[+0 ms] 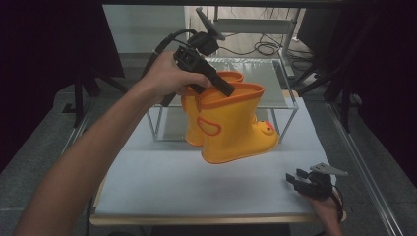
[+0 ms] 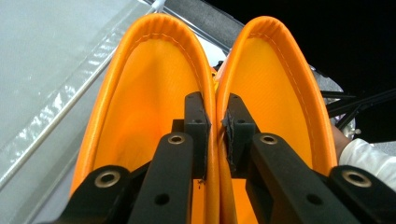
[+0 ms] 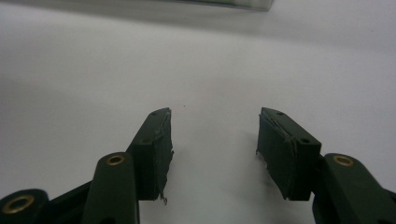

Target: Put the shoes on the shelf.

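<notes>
Two yellow rubber boots with orange trim hang as a pair from my left gripper [image 1: 227, 88], tilted, just in front of the glass box. The near boot [image 1: 231, 130] has a duck face at its toe; the far boot [image 1: 192, 128] is half hidden behind it. In the left gripper view one jaw reaches into each shaft, and my left gripper [image 2: 215, 112] is shut on the two touching inner walls of the left boot [image 2: 140, 84] and the right boot [image 2: 275, 79]. My right gripper [image 1: 294, 179] rests open at the table's front right, with nothing between its fingers [image 3: 215, 116].
A clear box with a metal frame [image 1: 290, 105] stands at the back of the white-topped table [image 1: 162, 182], right behind the boots. Beyond the table are a stand and cables on the floor. Dark curtains close both sides.
</notes>
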Available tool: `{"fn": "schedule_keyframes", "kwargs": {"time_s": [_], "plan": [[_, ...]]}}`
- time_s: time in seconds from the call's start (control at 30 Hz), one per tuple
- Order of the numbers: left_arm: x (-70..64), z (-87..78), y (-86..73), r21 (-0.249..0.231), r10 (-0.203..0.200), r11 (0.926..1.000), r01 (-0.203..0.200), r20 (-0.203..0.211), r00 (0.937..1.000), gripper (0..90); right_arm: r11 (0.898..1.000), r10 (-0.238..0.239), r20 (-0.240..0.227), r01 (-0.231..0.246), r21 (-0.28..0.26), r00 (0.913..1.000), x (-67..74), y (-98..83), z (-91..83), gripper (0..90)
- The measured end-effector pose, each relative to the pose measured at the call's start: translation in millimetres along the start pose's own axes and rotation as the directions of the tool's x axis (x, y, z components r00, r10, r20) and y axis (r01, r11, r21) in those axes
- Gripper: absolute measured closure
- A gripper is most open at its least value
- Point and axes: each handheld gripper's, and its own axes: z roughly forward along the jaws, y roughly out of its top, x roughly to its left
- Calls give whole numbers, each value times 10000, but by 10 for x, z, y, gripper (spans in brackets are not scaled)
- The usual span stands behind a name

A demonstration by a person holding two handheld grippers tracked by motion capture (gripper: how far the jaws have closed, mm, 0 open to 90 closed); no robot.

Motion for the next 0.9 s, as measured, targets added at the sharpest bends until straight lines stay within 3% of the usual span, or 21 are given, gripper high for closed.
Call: {"fn": "schedule_keyframes", "kwargs": {"time_s": [0.27,0.57,0.73,0.83,0.87,0.9], "plan": [[-42,-86,206,-284,78,9996,-75,110,9999,826,10000,-32,47,32,-13,10000,-19,-6,-2,445],[93,-262,454,-852,-483,9953,465,-193,9986,826,10000,19,52,-19,-38,10000,-26,-4,-12,445],[260,-322,566,-1126,-1065,9888,980,-727,9916,826,9999,70,71,-69,-85,10000,-33,-6,-16,445],[419,-363,656,-1333,-1609,9805,1445,-1223,9794,826,9999,76,65,-76,-68,9999,-37,-8,-10,445],[419,-363,656,-1333,-1609,9805,1445,-1223,9794,825,9999,76,65,-76,-68,9999,-37,-8,-10,445],[463,-368,676,-1394,-1760,9777,1569,-1371,9748,826,9999,88,58,-87,-60,9999,-40,-10,-9,445]]}}
